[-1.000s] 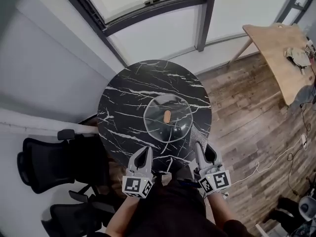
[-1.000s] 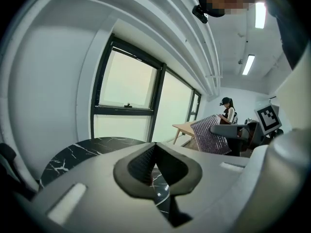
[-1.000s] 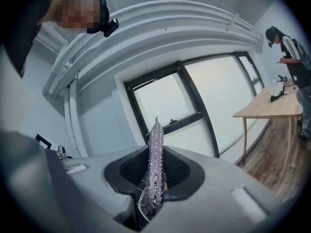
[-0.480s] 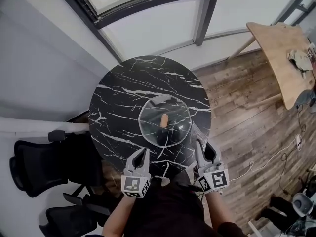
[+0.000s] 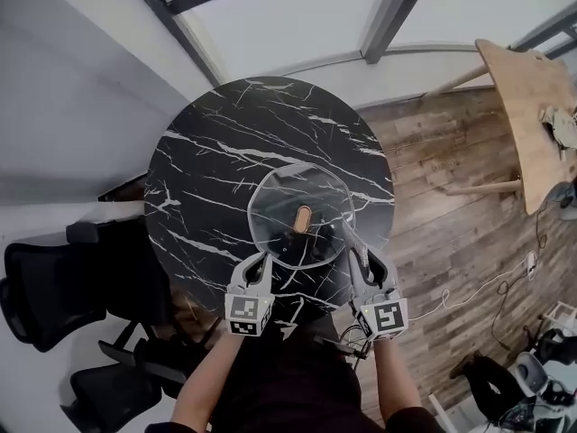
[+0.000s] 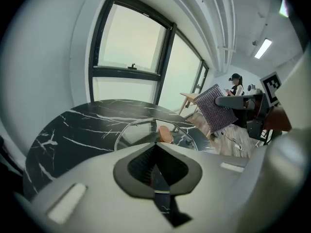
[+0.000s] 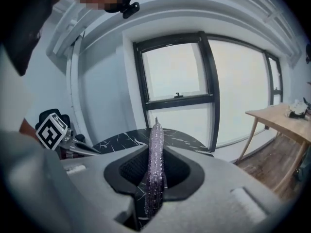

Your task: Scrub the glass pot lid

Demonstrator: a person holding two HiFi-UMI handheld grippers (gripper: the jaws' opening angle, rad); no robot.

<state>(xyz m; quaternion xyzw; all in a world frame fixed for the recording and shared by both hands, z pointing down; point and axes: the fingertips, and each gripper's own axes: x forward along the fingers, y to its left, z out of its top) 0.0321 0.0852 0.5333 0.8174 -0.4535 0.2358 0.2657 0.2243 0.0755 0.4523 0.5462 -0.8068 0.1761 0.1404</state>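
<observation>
clear domed glass pot lid (image 5: 278,204) w/ tan wooden knob (image 5: 303,216) sits flat near middle of round black marble table (image 5: 203,147). vs 1 s ago: both grippers closer in. right gripper (image 5: 359,260) now reaches over lid's near-right rim, jaws clamped on thin purple-grey mesh scrub pad (image 7: 155,154). left gripper (image 5: 260,264) just short of near rim, jaws together, empty. prob means scrub abt to start. can't tell if pad touches glass yet; no lid in right gripper view.
</observation>
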